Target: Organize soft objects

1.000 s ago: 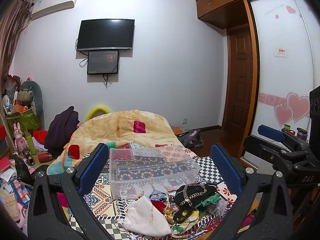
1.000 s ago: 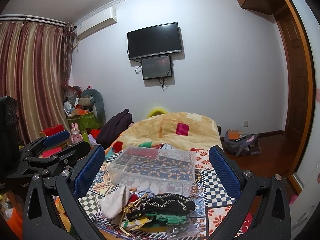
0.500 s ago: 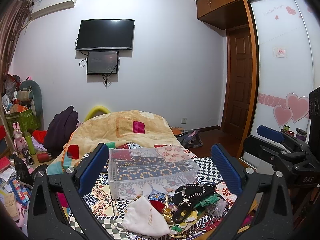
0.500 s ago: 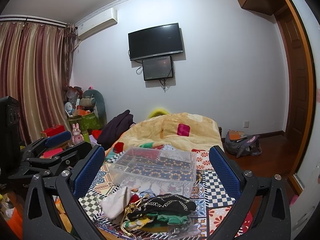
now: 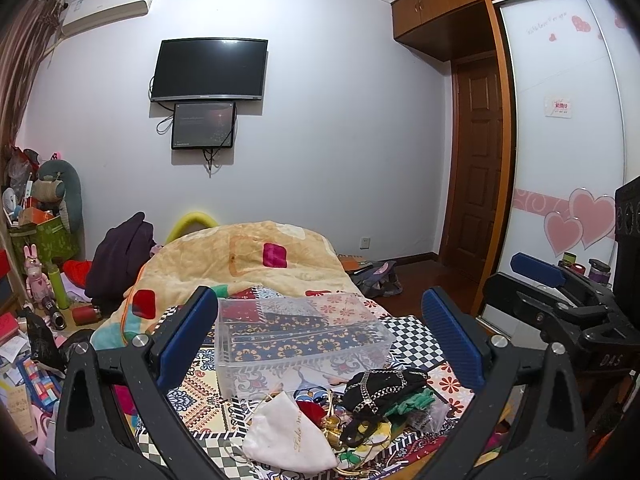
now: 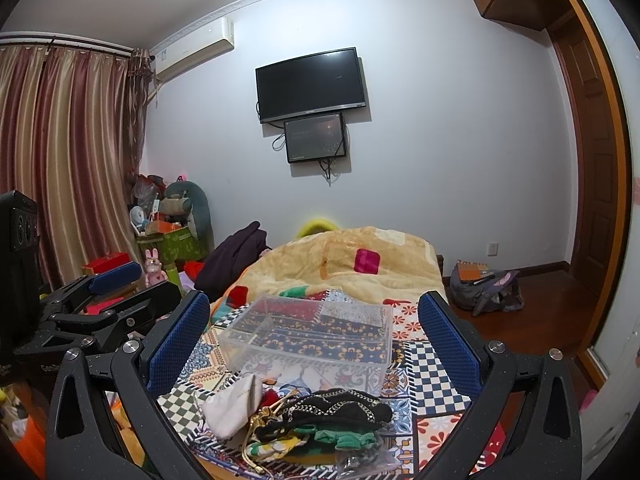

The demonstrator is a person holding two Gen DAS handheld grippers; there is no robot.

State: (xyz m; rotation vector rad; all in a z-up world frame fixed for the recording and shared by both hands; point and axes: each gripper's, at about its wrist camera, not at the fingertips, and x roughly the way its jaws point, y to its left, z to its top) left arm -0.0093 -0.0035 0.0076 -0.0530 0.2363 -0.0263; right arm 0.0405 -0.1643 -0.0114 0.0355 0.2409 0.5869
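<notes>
So:
- Left gripper (image 5: pixel 318 334): fingers spread wide, nothing between them, low centre of the left wrist view, above the bed.
- Right gripper (image 6: pixel 314 340): also spread wide & holding nothing, low centre of the right wrist view; it shows too at the right edge of the left view.
- Clear plastic box (image 5: pixel 298 338) sits mid-frame on the patterned bedspread (image 5: pixel 416 328), no lid, nothing inside.
- Pile of soft things just in front of the box, bottom centre: white pouch (image 5: pixel 286 436), black chain bag (image 5: pixel 384 388), green cloth (image 5: pixel 412 402).
- Yellow blanket (image 5: pixel 240 256) is bunched behind the box; TV (image 5: pixel 210 70) on the wall, upper centre.
</notes>
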